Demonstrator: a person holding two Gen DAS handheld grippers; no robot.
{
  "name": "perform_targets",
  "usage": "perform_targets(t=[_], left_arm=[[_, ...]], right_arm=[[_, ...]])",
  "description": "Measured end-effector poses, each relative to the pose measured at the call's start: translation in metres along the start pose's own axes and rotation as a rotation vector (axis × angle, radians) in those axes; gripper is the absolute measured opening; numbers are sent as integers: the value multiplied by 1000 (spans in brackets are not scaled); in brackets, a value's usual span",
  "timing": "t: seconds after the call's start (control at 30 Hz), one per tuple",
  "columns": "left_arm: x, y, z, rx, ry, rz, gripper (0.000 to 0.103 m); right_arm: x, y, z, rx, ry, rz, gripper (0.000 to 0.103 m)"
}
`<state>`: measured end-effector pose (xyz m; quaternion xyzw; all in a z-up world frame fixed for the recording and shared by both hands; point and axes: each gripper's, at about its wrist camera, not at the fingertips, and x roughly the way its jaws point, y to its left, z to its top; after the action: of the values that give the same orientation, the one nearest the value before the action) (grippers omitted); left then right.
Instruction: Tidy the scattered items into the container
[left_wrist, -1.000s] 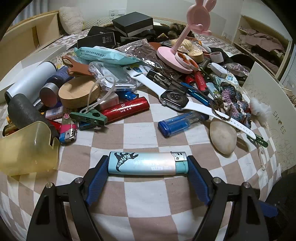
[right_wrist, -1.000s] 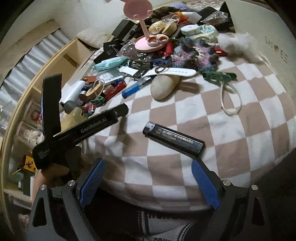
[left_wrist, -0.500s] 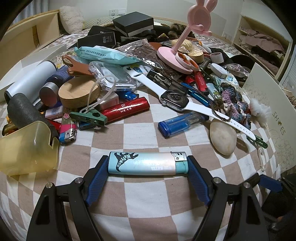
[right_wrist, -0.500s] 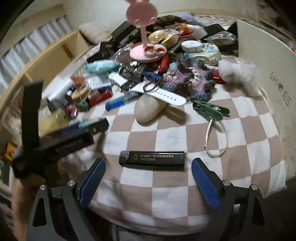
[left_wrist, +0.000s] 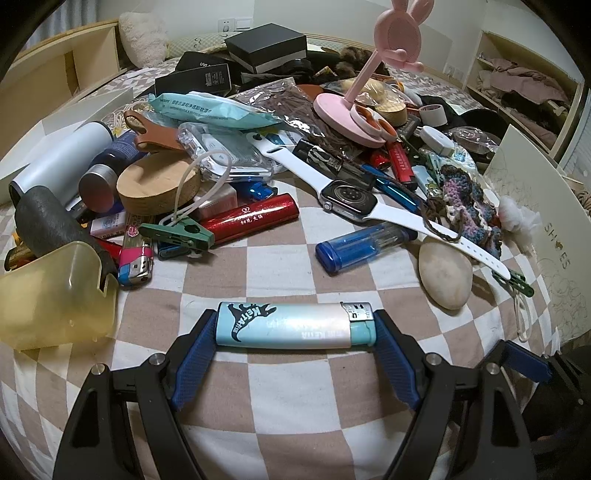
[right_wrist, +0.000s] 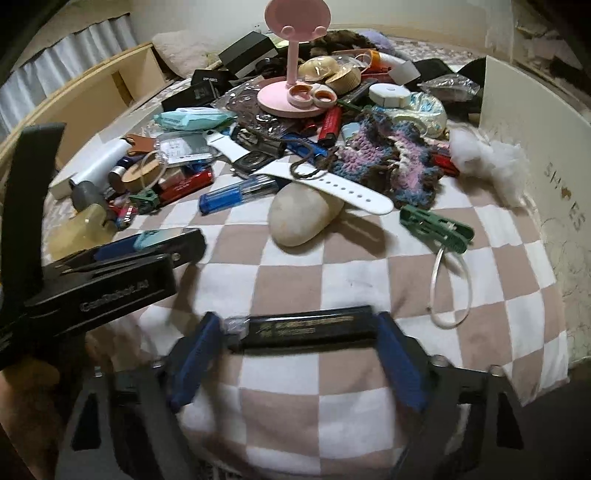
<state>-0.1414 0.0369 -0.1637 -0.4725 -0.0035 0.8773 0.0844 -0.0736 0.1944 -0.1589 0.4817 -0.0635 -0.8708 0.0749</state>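
Almost all of the tidying is waiting to be done. The left gripper (left_wrist: 293, 328) is squeezing a light blue lighter (left_wrist: 293, 325) end to end between its blue pads, low over the checked cloth (left_wrist: 288, 266). The right gripper (right_wrist: 301, 332) is reaching around a black lighter (right_wrist: 303, 326); its blue pads are sitting at both ends, but that part is blurry, so I cannot tell if it is gripping tight or only closing in. The black lighter is lying near the front edge of the bed. Behind both grippers a big heap is lying all over: a white watch (left_wrist: 349, 197), a clear blue lighter (left_wrist: 364, 247), a shiny red lighter (left_wrist: 251, 218), a smooth stone (left_wrist: 445, 275), a green clip (right_wrist: 436, 227), a knitted thing (right_wrist: 391, 162), a pink bunny stand (left_wrist: 365, 96) and much more. A white shoe box (left_wrist: 535, 206) is standing at the right side, and a yellowish plastic cup (left_wrist: 55, 291) is lying on the left. I am guessing the box is the container, but I cannot see inside it. So two lighters are being picked up, and the pile is waiting.
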Motion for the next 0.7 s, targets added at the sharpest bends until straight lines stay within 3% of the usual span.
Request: perform_targets(t=[0.4, 0.7], left_arm=[[0, -1, -1, 9, -2, 6, 82], [-3, 0, -1, -4, -10, -3, 82]], right_arm=[[0, 10, -9, -120, -29, -38, 82], [-2, 6, -9, -98, -35, -9, 82]])
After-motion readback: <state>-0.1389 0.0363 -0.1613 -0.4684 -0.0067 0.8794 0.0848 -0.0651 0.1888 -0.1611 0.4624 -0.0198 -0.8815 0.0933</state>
